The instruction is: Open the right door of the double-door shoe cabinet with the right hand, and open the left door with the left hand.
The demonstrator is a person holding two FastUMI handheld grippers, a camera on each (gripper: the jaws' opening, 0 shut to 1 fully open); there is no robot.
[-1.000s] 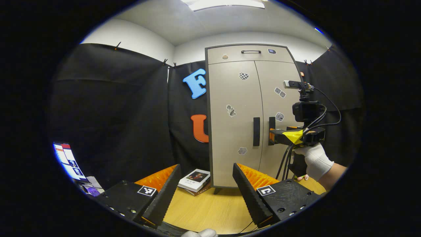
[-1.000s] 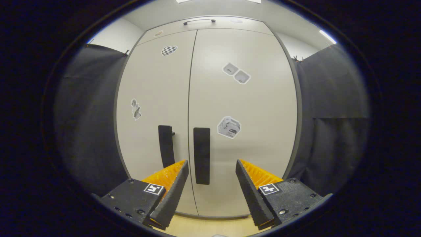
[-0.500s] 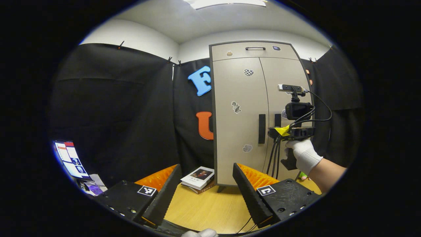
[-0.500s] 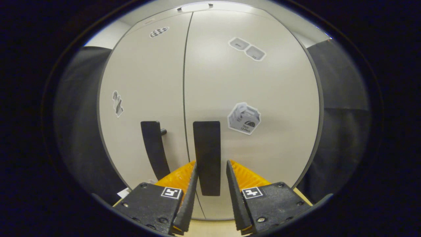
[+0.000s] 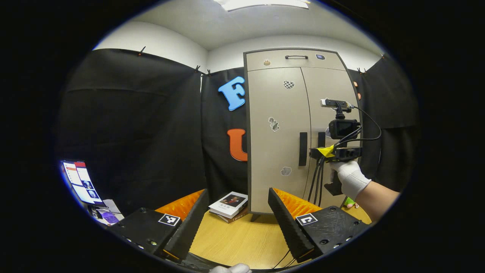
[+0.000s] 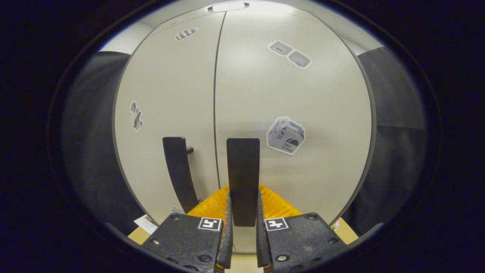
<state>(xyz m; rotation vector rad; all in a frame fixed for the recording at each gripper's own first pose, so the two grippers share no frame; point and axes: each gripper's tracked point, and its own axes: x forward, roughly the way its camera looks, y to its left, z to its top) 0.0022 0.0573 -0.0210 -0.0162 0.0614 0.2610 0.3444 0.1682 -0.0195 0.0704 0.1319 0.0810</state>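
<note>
1. Right door handle (image 6: pixel 243 178): upright, dark, set between the two fingers of the right gripper (image 6: pixel 243 212), both fingers pressed to its sides near its lower end.
2. Right door (image 6: pixel 291 125): flat and flush with the left door (image 6: pixel 170 106), seam running straight up just left of the gripped handle.
3. Left door handle (image 6: pixel 178 170): just left of the fingers, beyond the seam, ungrasped.
4. Box-shaped sticker (image 6: pixel 285 135): up and right of the fingertips, on the right door.
5. Shoe cabinet (image 5: pixel 280 125) in the left gripper view: upright on the wooden table (image 5: pixel 242 242), ahead of and above the right-hand finger (image 5: pixel 288 223), well apart from it.
6. Left gripper (image 5: pixel 237 223): fingers spread wide, nothing between them, over the table.
7. Gloved hand (image 5: pixel 350 178): right of those fingers, holding the other tool at the cabinet's handles.
8. Stacked books (image 5: pixel 229 206): between and beyond the spread fingers, by the cabinet's foot.
</note>
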